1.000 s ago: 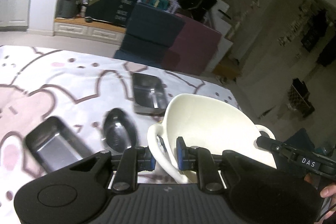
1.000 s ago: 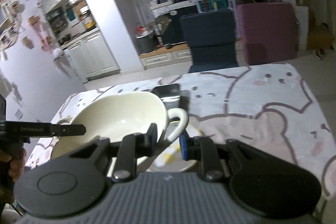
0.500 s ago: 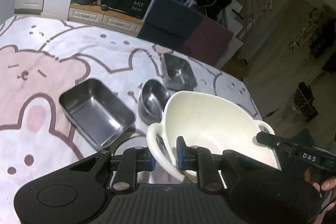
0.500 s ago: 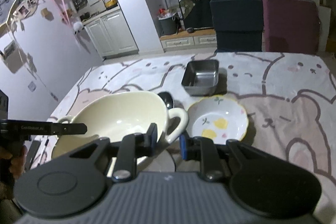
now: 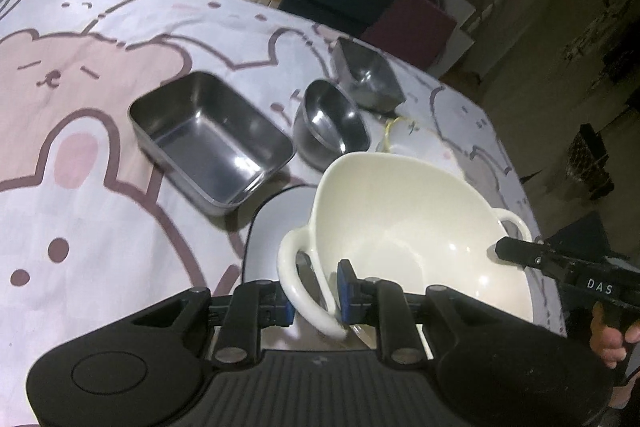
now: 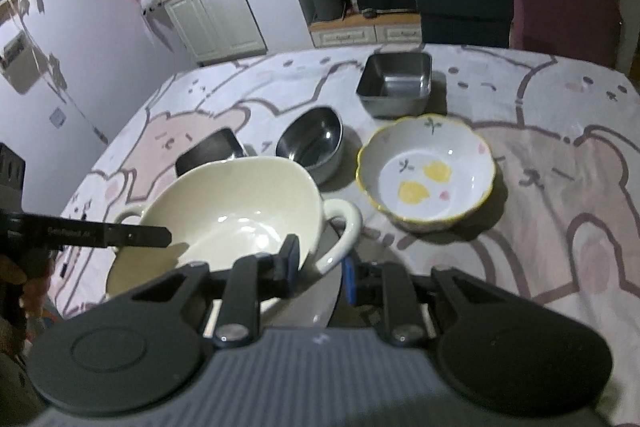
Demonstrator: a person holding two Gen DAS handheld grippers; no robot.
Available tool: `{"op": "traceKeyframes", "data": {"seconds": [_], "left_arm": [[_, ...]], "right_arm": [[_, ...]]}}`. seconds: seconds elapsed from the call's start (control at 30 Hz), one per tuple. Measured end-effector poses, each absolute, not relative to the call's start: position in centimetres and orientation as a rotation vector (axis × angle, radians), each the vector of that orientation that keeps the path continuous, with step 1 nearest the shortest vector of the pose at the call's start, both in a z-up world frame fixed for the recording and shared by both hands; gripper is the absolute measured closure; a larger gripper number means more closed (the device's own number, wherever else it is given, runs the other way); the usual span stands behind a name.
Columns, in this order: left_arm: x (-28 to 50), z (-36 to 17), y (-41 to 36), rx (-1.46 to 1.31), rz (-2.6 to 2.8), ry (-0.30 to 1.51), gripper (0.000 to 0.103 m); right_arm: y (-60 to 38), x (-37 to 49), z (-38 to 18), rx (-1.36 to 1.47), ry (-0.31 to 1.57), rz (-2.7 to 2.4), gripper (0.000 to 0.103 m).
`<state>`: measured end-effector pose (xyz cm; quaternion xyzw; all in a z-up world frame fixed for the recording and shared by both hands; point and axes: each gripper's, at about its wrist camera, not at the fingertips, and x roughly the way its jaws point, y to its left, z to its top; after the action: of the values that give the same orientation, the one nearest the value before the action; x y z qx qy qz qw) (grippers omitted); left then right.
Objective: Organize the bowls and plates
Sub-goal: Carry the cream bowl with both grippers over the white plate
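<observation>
In the left wrist view, our left gripper (image 5: 314, 301) pinches one loop handle (image 5: 298, 283) of the cream bowl (image 5: 420, 239), with a blue pad on either side of the loop. The bowl tilts above the table (image 5: 100, 227), near its close edge, over a pale plate (image 5: 276, 219) with a dark rim of which only part shows. Our right gripper (image 5: 516, 253) reaches in from the right at the bowl's other handle (image 5: 514, 223), and part of a hand (image 5: 608, 335) grips its stock. Beyond the bowl, toward the middle of the table, a steel rectangular tray (image 5: 212, 143) sits beside a round steel bowl (image 5: 330, 125). A square steel dish (image 5: 366, 73) stands further off, near the far edge. A sliver of a flowered bowl (image 5: 404, 135) peeks out behind the cream rim.

In the right wrist view, our right gripper (image 6: 320, 267) is closed on the cream bowl's (image 6: 224, 211) near handle (image 6: 344, 231), pads either side of the loop. The left gripper (image 6: 160, 237) comes in from the left at the opposite handle (image 6: 128, 217). The flowered bowl (image 6: 426, 173), yellow-rimmed, sits on the table (image 6: 560, 187) just beside the cream bowl's right. The round steel bowl (image 6: 312, 141) lies behind it to the left, and the square dish (image 6: 396, 83) nearer the far edge. A corner of the tray (image 6: 210, 151) shows behind the cream bowl.
</observation>
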<state>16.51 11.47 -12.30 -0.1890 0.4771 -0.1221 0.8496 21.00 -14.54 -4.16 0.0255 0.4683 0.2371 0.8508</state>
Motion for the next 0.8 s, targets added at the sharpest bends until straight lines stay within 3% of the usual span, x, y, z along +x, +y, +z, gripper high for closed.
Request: {"op": "traceKeyframes", "data": {"seconds": [0.8], "left_arm": [[17.8,-15.5,12.7,-0.34,-0.233,1.111,0.076]], "right_arm": [[-10.9,21.8,-6.5,-0.037,1.064,0.518,0.075]]}}
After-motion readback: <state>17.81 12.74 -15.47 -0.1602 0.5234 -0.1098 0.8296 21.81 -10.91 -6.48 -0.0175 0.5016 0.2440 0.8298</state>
